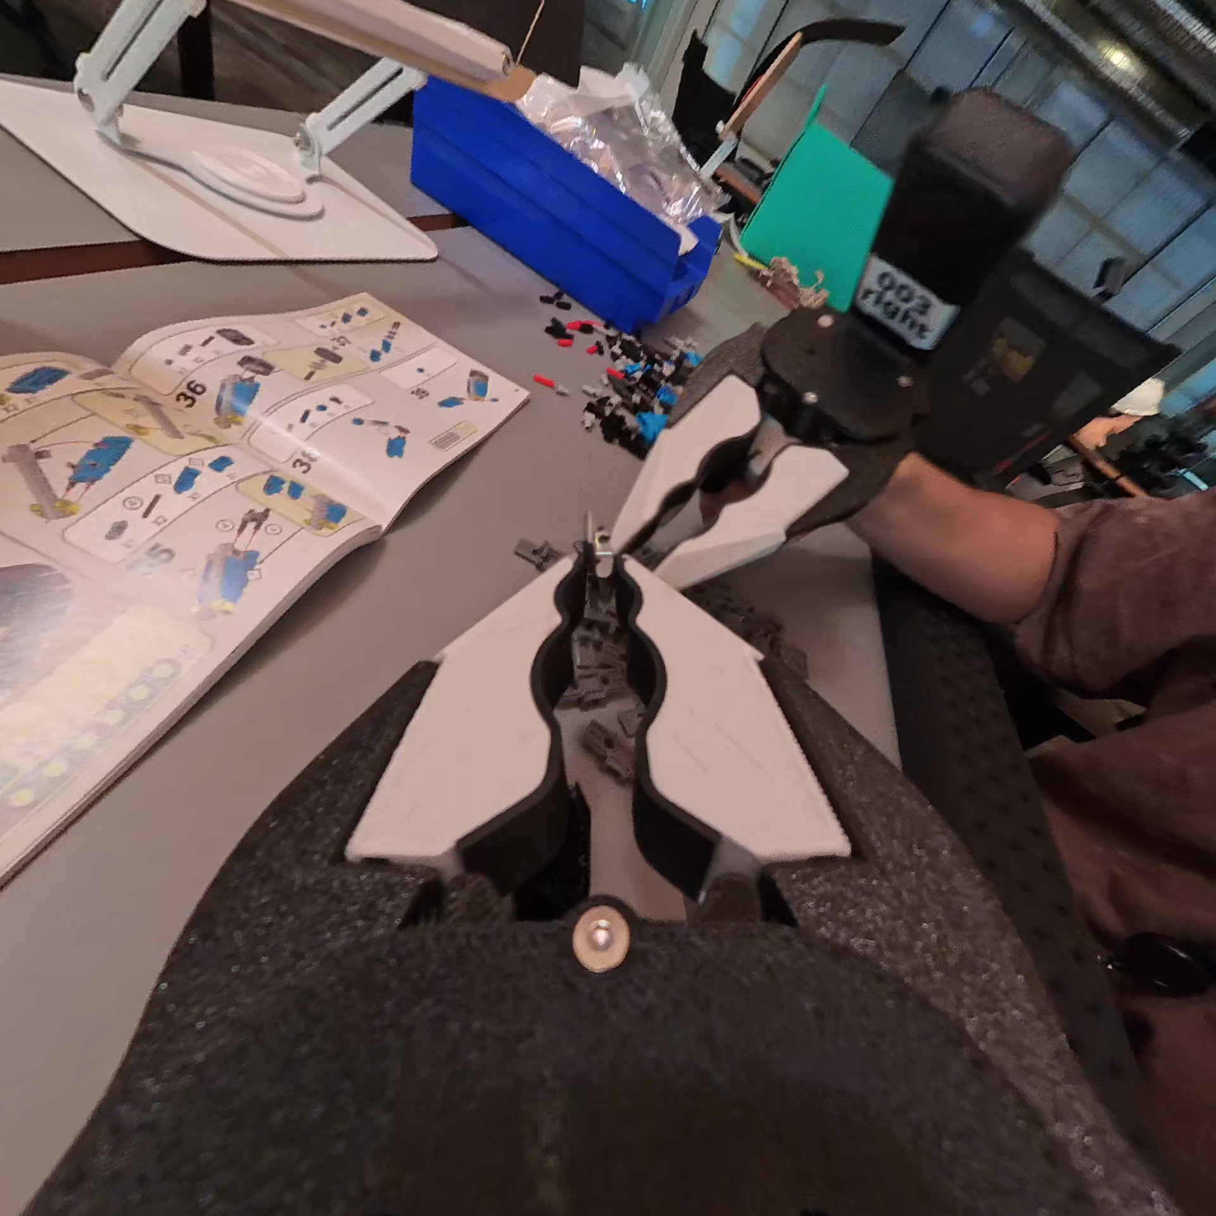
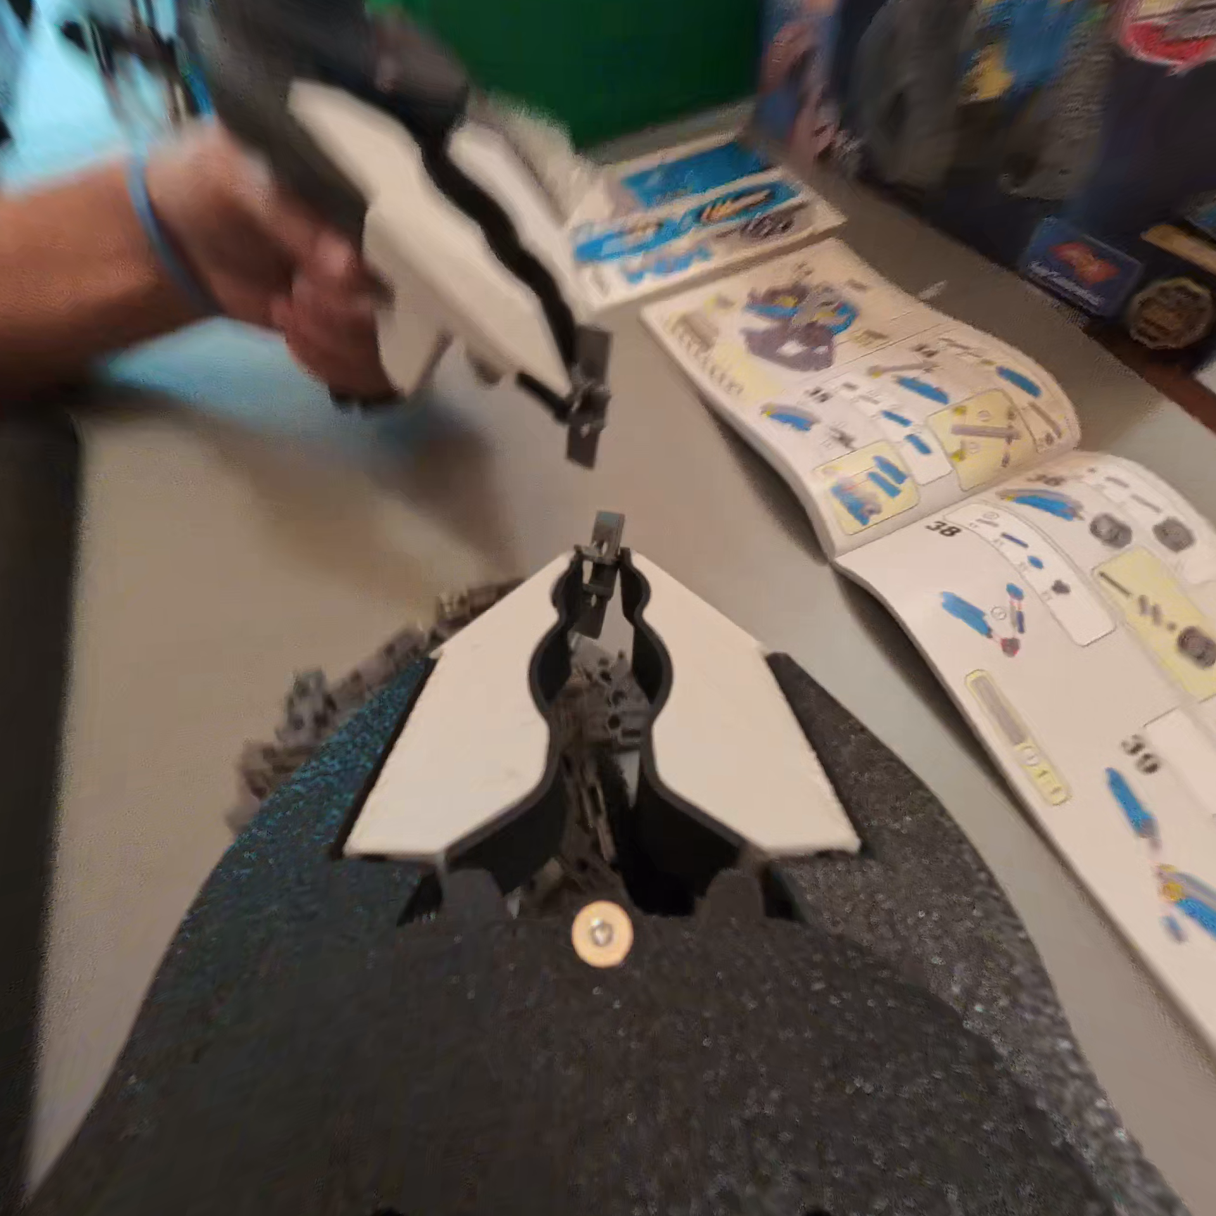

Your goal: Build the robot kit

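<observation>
**Two hand-held grippers, each pinching a small grey plastic building piece above a table**

Closest, the left gripper point(image 1: 600, 559), white-fingered with black foam-covered body, has its jaws closed almost to touching at the tips, nipping a small dark grey plastic building piece point(image 1: 595, 543). In the right wrist view that piece hangs below its tips as a thin flat strip point(image 2: 587, 401). Just beyond, nearly tip to tip, the right gripper point(image 2: 602, 559) is likewise closed on a second small grey plastic connector piece point(image 2: 604, 546), which pokes out past its fingertips.

Both pieces look light, stiff and smooth, so they would likely twist or slip if pinched off-centre; a grip across the flat sides seems safest.

Under both grippers lies a loose heap of grey plastic parts point(image 1: 602, 664) on the grey tabletop point(image 1: 368, 658). To the left of the left gripper lies an open paper instruction booklet point(image 1: 217, 428) with blue illustrations. Farther ahead lies a scatter of black, blue and red small parts point(image 1: 632, 388), then a blue plastic bin point(image 1: 553, 197) stuffed with clear crinkled bags, and a white flat-based stand point(image 1: 217, 177).
</observation>
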